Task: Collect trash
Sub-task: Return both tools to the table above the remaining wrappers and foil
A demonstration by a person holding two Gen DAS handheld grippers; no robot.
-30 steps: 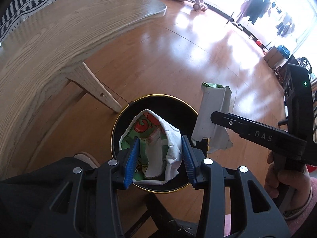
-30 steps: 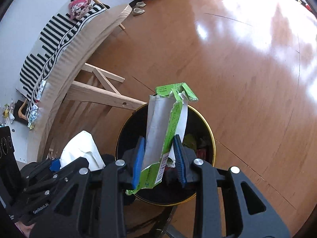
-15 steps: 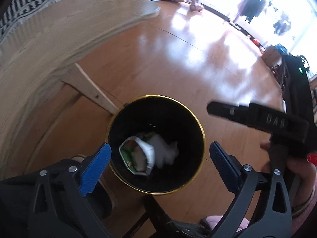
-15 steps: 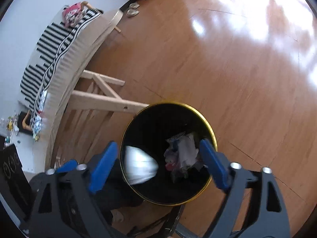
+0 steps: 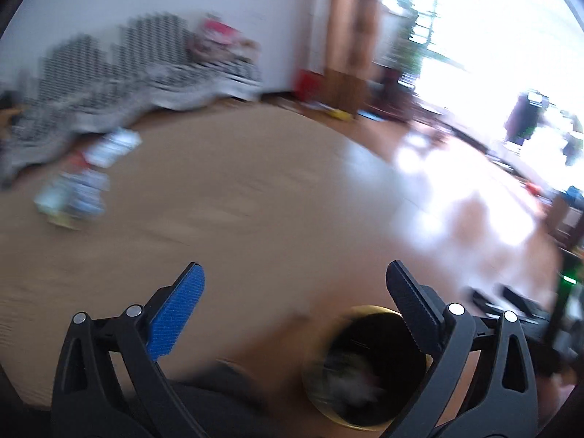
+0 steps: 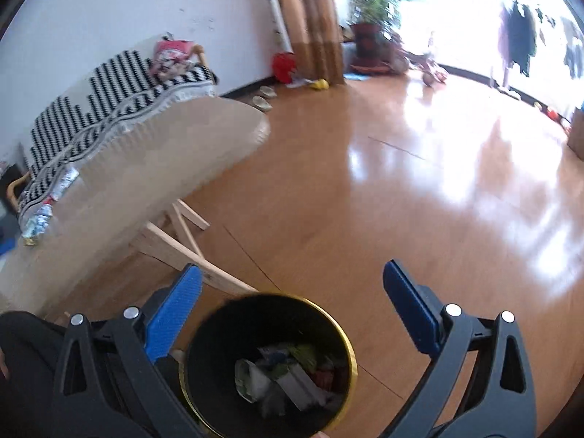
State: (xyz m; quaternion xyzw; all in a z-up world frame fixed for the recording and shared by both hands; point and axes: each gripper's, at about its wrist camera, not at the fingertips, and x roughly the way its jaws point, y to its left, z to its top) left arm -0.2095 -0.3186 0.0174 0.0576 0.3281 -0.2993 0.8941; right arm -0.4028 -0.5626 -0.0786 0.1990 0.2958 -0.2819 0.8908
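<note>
A black bin with a gold rim stands on the floor below my right gripper, which is open and empty. Crumpled wrappers and a torn carton lie inside the bin. In the blurred left wrist view the bin sits low right, and my left gripper is open and empty above the wooden table. Blurred trash pieces lie on the table at far left; they also show in the right wrist view.
The table stands on wooden trestle legs left of the bin. A striped cloth covers its far side. Wooden floor stretches right towards a bright window. The person's dark-clothed leg is at lower left.
Both grippers opened and dropped the wrapper and the carton into the bin. Both have since lifted and tilted up; the left view now faces the tabletop.
</note>
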